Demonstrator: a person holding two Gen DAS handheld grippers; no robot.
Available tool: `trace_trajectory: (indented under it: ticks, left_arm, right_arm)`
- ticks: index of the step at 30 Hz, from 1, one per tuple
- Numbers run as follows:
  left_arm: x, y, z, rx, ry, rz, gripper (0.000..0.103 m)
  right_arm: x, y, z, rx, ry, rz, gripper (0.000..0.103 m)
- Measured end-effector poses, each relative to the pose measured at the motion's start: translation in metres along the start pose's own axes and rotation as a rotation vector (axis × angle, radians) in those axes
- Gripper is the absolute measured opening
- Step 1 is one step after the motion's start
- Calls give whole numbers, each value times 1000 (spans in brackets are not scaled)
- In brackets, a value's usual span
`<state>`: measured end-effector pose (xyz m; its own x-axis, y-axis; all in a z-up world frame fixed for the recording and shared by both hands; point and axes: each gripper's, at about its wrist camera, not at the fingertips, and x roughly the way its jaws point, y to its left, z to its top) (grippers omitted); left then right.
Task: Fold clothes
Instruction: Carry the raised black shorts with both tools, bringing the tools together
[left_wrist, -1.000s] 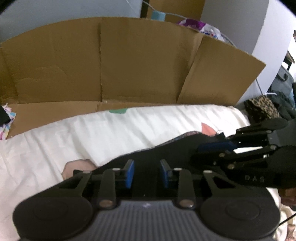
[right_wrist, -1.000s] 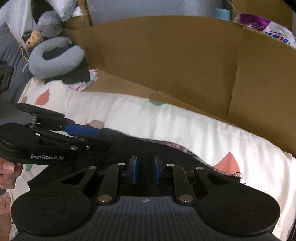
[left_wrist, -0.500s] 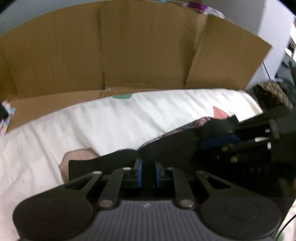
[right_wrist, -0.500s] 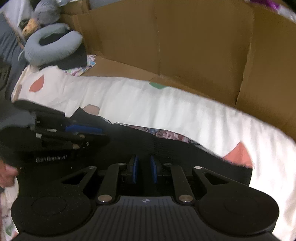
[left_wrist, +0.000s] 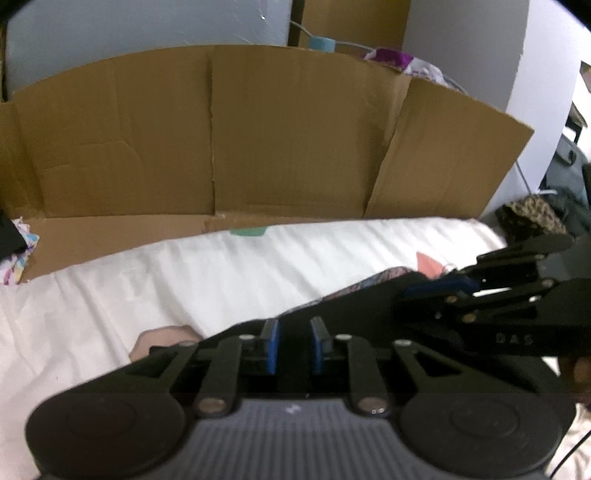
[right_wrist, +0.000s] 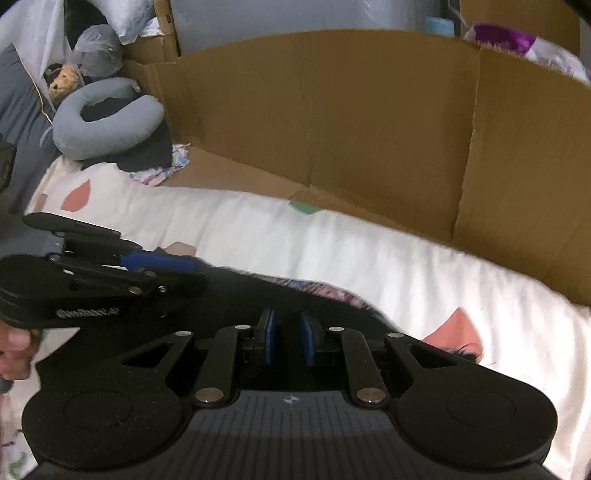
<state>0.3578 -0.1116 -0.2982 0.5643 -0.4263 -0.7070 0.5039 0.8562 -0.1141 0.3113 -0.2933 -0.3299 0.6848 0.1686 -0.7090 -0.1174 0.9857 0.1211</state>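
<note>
At the far left of the right wrist view a grey neck pillow (right_wrist: 107, 118) lies on the bedding beside a small plush toy (right_wrist: 62, 79). Below it a hand (right_wrist: 14, 350) holds the left gripper (right_wrist: 162, 264), seen side-on, its blue pad reaching over the near edge of a black garment (right_wrist: 258, 299). That garment lies flat on the white bedsheet (right_wrist: 332, 251), with a strip of patterned fabric showing along its far edge.

From its own camera the left gripper (left_wrist: 293, 345) has its 2 blue pads a narrow gap apart with the black garment (left_wrist: 354, 306) between them; its jaws have just been opening a little, and whether the pads press the cloth cannot be told.

The right gripper (right_wrist: 288, 338) shows the same: pads close together, dark cloth in the gap, grip unclear. In the left wrist view it comes in from the right edge (left_wrist: 443, 286) over the garment's other end.

A wall of brown cardboard (left_wrist: 258, 140) stands behind the bedsheet (left_wrist: 184, 273), which carries pink and green patches.
</note>
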Motion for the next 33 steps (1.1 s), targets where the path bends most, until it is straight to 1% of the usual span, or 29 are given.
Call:
trace_trajectory:
  ticks: [2, 5, 7, 12, 14, 16, 17, 18, 19, 20, 21, 22, 24, 28, 33]
  left_arm:
    - [2, -1, 0, -2, 3, -7, 20]
    - [11, -1, -3, 9, 38, 8, 21]
    - [15, 1, -6, -2, 51, 3, 22]
    - [21, 6, -7, -2, 70, -8, 23]
    - [22, 10, -7, -16, 72, -19, 21]
    - [16, 10, -7, -4, 64, 5, 14]
    - [13, 10, -7, 2, 60, 17, 14]
    - [7, 9, -5, 12, 46, 30, 16]
    - [1, 9, -4, 10, 28, 27, 26]
    - [-6, 10, -3, 2, 9, 17, 33]
    - [-10, 11, -2, -3, -1, 15, 46]
    - [-13, 12, -1, -7, -10, 14, 50]
    - [-20, 14, 1, -17, -30, 12, 51]
    - [-21, 13, -4, -23, -21, -4, 51]
    - [-13, 8, -15, 4, 21, -10, 51]
  right_arm:
    - [2, -1, 1, -1, 0, -12, 22]
    - [11, -3, 0, 1, 25, -24, 20]
    - [18, -5, -1, 4, 40, -25, 19]
    - [29, -13, 0, 4, 51, -3, 19]
    - [32, -17, 0, -2, 51, 11, 19]
    - [30, -20, 1, 7, 51, 23, 19]
    - [26, -20, 2, 23, 49, 19, 19]
    - [20, -21, 4, 39, 36, 21, 22]
    - [14, -22, 6, 51, 24, 21, 24]
    - [10, -20, 6, 28, 14, 13, 29]
    - [5, -18, 6, 5, 4, 5, 34]
    - [0, -16, 6, -16, -5, -3, 36]
    - [-3, -17, 3, -26, -10, -13, 36]
    - [-8, -18, -4, -42, -11, -28, 36]
    - [0, -22, -13, -39, 19, -21, 36]
